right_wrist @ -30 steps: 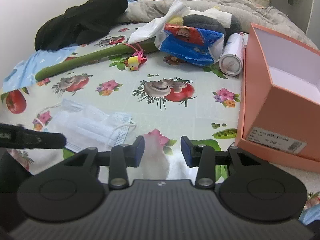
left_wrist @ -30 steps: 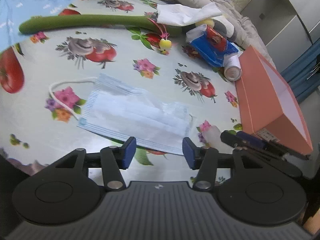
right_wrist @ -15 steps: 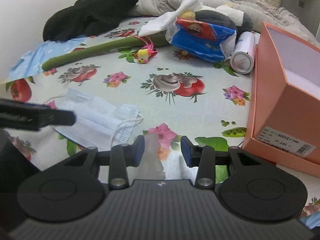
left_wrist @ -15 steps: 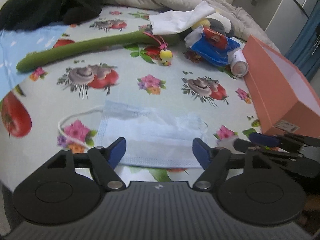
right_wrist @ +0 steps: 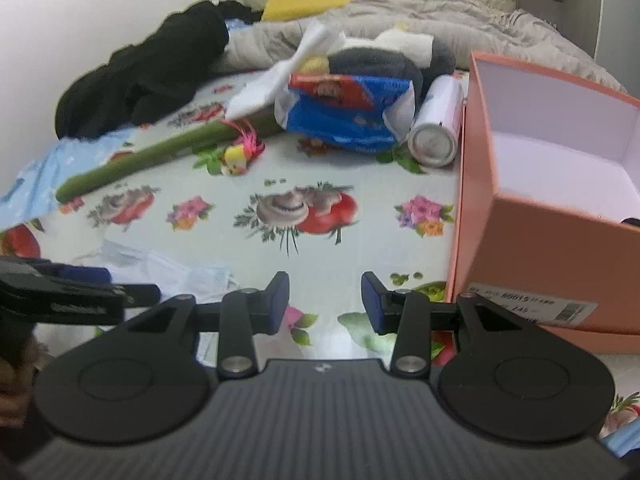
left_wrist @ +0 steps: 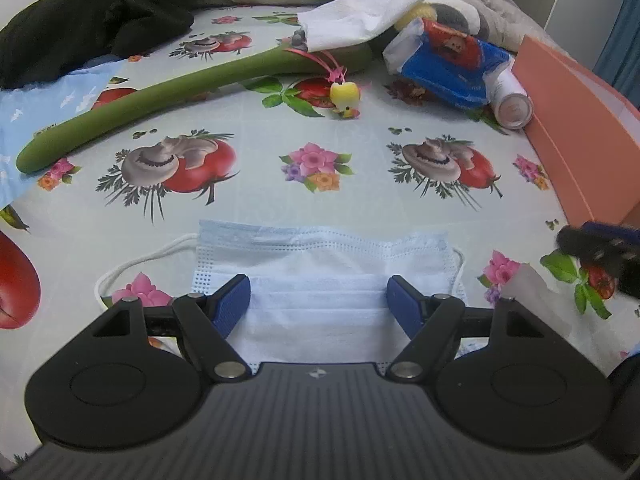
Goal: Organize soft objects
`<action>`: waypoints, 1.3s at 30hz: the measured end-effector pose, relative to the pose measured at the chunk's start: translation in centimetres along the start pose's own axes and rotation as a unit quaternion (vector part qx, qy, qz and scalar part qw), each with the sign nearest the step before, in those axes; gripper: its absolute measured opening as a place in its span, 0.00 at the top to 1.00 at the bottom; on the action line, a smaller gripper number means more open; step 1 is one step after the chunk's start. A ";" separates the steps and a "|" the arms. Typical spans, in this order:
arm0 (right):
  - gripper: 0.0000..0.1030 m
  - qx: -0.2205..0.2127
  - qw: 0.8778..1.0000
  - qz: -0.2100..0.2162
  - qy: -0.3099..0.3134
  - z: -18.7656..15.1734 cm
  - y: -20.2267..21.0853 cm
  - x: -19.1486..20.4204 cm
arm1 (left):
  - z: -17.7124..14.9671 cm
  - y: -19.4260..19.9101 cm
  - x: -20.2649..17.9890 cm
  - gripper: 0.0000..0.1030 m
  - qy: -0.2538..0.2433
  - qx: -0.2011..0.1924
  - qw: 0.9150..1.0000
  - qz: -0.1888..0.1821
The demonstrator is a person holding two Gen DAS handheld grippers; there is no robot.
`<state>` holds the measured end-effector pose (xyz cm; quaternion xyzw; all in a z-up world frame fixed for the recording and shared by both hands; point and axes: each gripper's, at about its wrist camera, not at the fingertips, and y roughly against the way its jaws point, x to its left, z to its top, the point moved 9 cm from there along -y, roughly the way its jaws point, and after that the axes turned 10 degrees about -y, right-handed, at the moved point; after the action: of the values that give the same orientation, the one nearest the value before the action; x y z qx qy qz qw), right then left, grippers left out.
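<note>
A pale blue face mask [left_wrist: 320, 272] lies flat on the flowered cloth, its ear loop trailing to the left. My left gripper [left_wrist: 319, 300] hovers just over the mask's near half, jaws wide open, pads apart from the fabric. In the right wrist view the mask [right_wrist: 180, 268] shows at lower left, with the left gripper [right_wrist: 92, 280] above it. My right gripper [right_wrist: 325, 300] stands partly open over bare cloth with nothing between its pads. It shows at the right edge of the left wrist view [left_wrist: 592, 240].
An open orange box [right_wrist: 540, 260] stands to the right. At the back lie a long green plush [left_wrist: 160, 96], a small yellow toy [left_wrist: 345, 94], a blue tissue pack [left_wrist: 452, 64], a white cylinder [left_wrist: 512, 100], white tissue [left_wrist: 360, 20] and a black garment [left_wrist: 100, 12].
My left gripper has opened wider, rolled level and come down nearer to the mask, which now lies square between its fingers. The right gripper has shifted a little towards the box.
</note>
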<state>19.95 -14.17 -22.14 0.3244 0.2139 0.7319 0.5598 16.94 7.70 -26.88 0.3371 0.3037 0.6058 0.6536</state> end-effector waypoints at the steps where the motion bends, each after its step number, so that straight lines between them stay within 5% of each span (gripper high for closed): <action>1: 0.59 -0.002 1.000 0.007 -0.001 0.1 0.4 0.1 | -0.1 -0.2 0.0 0.23 0.000 0.003 1.000 0.000; 7: 0.58 0.041 0.997 0.061 0.030 -1.8 0.9 2.3 | -0.2 -0.6 -0.4 0.23 -0.022 0.004 1.000 0.008; 14: 0.59 0.084 0.993 0.030 0.081 -5.0 -1.3 3.2 | -0.5 -0.8 -0.8 0.30 -0.048 0.007 0.999 0.015; 19: 0.65 0.094 0.992 0.036 0.074 -5.8 -1.8 3.1 | -0.5 -0.6 -1.4 0.54 -0.058 0.005 0.998 0.009; 22: 0.77 0.096 0.992 0.044 0.075 -5.9 -1.7 3.6 | -0.4 -0.5 -1.9 0.73 -0.060 0.005 0.998 0.003; 27: 0.82 0.087 0.993 0.045 0.073 -5.5 -1.3 3.7 | -0.1 -0.6 -2.0 0.91 -0.048 0.004 0.999 -0.002; 39: 0.84 0.021 0.999 0.020 0.030 -0.8 3.0 1.7 | 2.1 2.6 -3.7 0.92 -0.004 -0.016 0.999 -0.033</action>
<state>17.04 -13.31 -20.31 0.3179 0.2393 0.7476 0.5317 16.84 3.94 -23.55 0.3182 0.3023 0.5872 0.6801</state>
